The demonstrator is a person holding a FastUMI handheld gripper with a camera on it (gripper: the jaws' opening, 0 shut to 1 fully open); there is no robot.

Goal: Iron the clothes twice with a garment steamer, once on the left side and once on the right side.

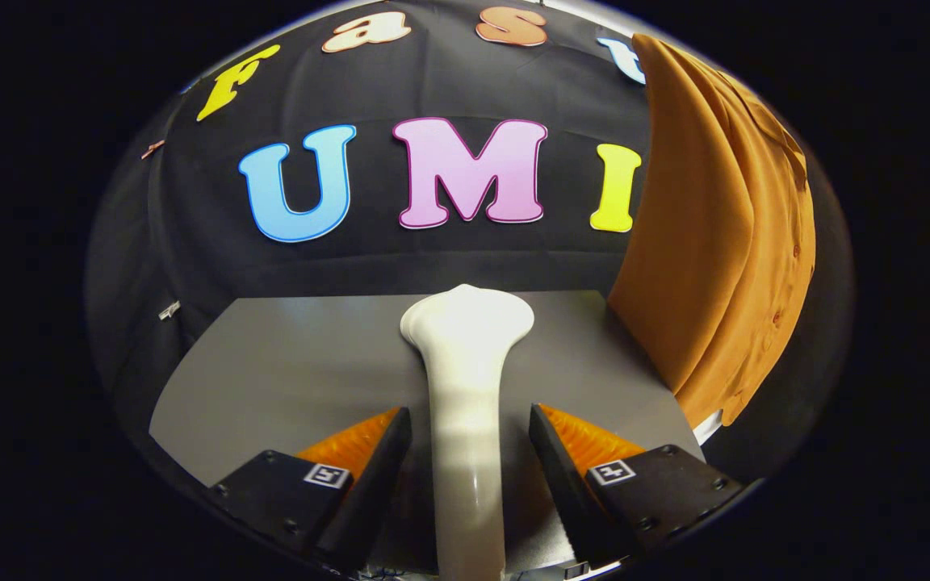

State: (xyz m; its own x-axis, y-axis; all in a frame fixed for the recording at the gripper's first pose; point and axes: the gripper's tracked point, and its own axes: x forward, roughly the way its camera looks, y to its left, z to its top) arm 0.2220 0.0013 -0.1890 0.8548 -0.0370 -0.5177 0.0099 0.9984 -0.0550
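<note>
- Here the gripper (471,420) has its two fingers spread apart, one on either side of the handle of a white, smooth plastic garment steamer (465,379).
- A visible gap lies between each finger and the handle, so the fingers are apart and not pressing on it; the steamer's handle runs straight up the middle between them.
- The steamer lies on a flat grey worktop (287,371), its handle reaching back toward the camera and its broad, flared head pointing away, just beyond the fingertips.
- The head sits near the far edge of the worktop, widened to both sides like a rounded T.
- Whether the steamer's handle end rests on the worktop or is propped by something underneath cannot be told, since its near end passes out of sight between the fingers.
- An orange-brown, smooth fabric shirt (715,234) hangs upright to the right of the steamer, well beyond the right finger.
- The shirt falls in long vertical folds; small buttons run down its right-hand part, and its lower hem reaches down to about the right edge of the worktop.
- The shirt and the steamer are apart, with bare grey worktop between the steamer's head and the fabric.
- A black cloth wall (190,234) stands behind the worktop and the shirt.
</note>
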